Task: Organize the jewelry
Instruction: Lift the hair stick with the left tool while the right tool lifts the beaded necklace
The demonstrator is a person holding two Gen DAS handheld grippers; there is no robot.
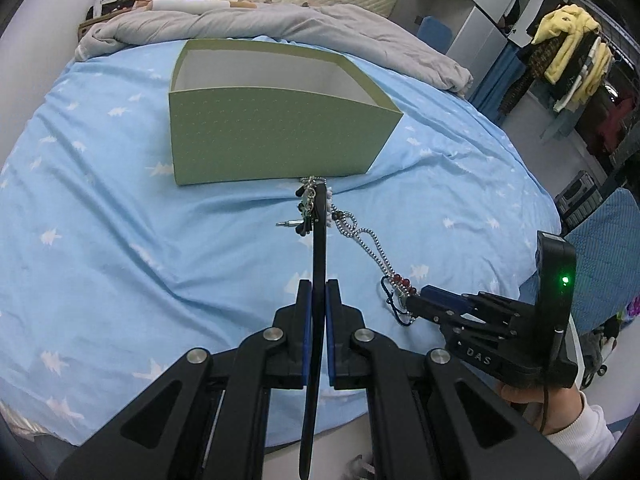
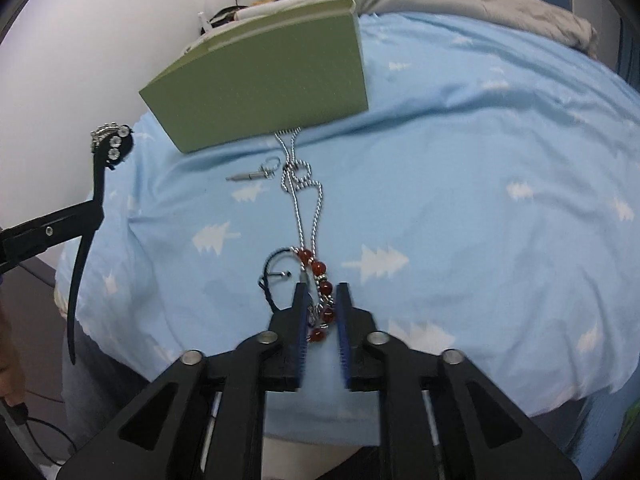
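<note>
Two pieces are mid-pickup: the left tool [image 1: 319, 300] is clamped on a black headband [image 1: 319, 240], the right tool [image 2: 322, 300] stands apart around the red-bead bracelet [image 2: 320, 276], to be closed, then carried toward the green box [image 1: 276, 136] at 12 o'clock.

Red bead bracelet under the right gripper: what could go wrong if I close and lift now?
1. The red bead bracelet lies tangled with the silver ball chain, so lifting may drag the chain, and perhaps the small metal pin beside it.
2. The right gripper straddles only part of the beads; they may slip out.
3. The left gripper holds a black rhinestone headband that could snag things.
</note>
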